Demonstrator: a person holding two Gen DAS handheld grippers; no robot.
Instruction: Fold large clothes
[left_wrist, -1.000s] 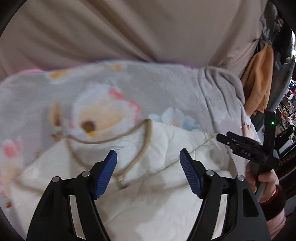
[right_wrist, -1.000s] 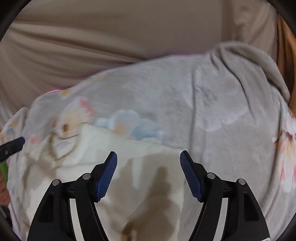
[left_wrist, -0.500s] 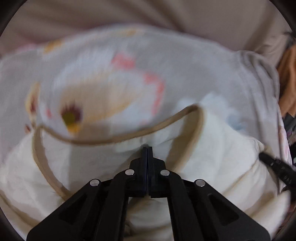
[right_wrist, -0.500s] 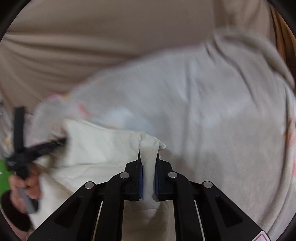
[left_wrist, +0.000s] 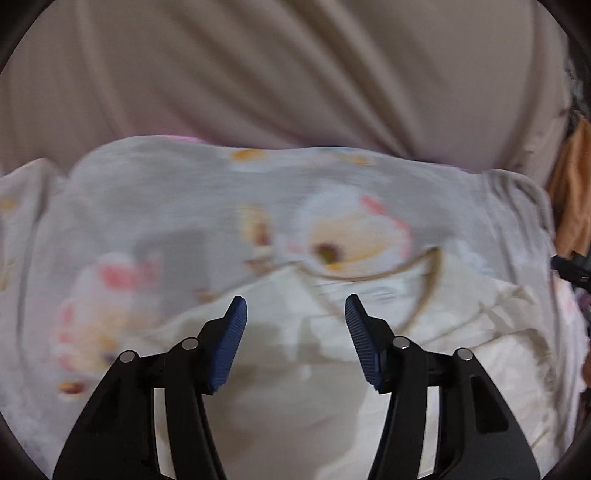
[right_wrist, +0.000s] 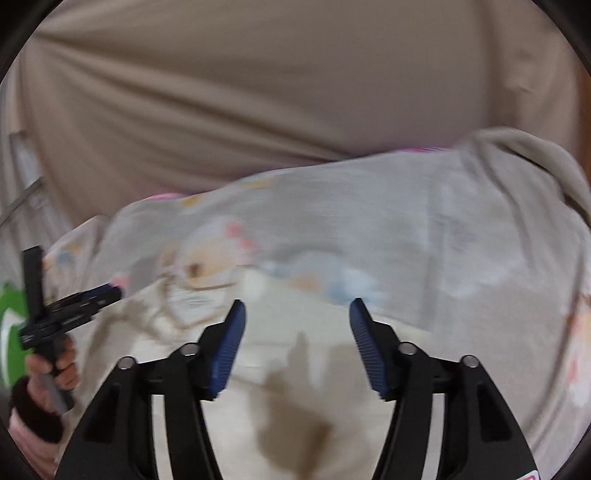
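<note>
A cream garment (left_wrist: 332, 369) with a tan-trimmed neckline (left_wrist: 424, 295) lies flat on a grey flowered blanket (left_wrist: 166, 214). My left gripper (left_wrist: 295, 332) is open and empty, just above the garment near its neckline. In the right wrist view the same garment (right_wrist: 295, 362) lies below my right gripper (right_wrist: 295, 339), which is open and empty. The left gripper and the hand holding it show at the left edge of the right wrist view (right_wrist: 70, 306).
A beige draped cloth (left_wrist: 295, 74) hangs behind the blanket. An orange cloth (left_wrist: 572, 192) hangs at the far right of the left wrist view. The blanket is bunched into a ridge at the right (right_wrist: 535, 158).
Half a second ago both grippers were shut on the garment's fabric. Both have now opened, let go of it and drawn back above it.
</note>
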